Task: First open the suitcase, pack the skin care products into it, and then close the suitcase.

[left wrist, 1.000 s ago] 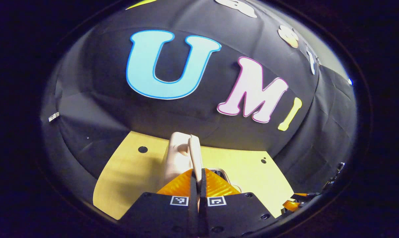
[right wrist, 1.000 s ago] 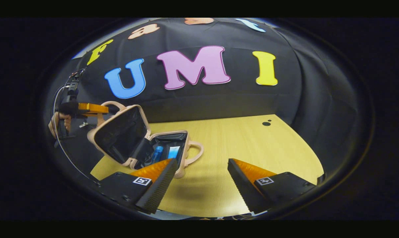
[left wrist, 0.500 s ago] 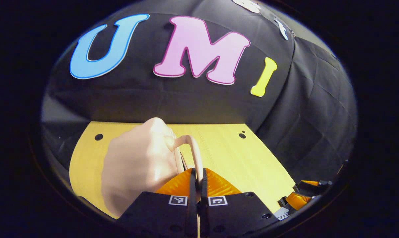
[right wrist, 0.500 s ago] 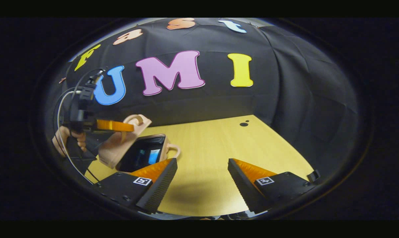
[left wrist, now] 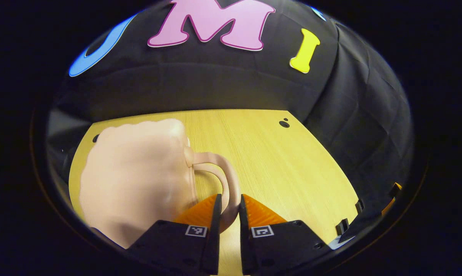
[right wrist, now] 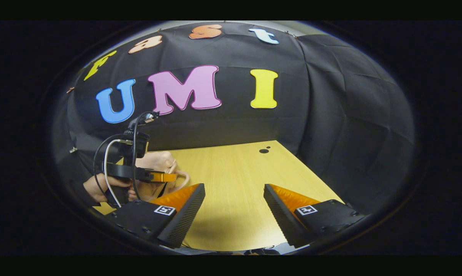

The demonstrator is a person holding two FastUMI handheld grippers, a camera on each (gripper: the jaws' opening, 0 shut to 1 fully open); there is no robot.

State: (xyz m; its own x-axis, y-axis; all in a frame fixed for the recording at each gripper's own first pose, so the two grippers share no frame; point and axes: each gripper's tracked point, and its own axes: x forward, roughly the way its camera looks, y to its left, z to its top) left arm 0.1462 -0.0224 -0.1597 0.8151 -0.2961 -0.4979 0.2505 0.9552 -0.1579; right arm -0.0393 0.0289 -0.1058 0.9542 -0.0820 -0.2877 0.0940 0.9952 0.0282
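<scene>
Straddling the suitcase handle (left wrist: 222,180), the left gripper (left wrist: 228,205) has its jaws narrowly parted, the loop between the fingertips; firm contact cannot be confirmed. The pink suitcase (left wrist: 135,176) lies closed on the wooden table (left wrist: 284,168), just ahead-left of that gripper. The right gripper (right wrist: 234,191) stands wide, empty, over bare table, the suitcase (right wrist: 156,163) far to its left.

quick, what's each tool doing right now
Left tool: fingers astride the suitcase handle, a slight gap on each side, so not clearly gripping.
Right tool: open, holding nothing, above the table.
</scene>
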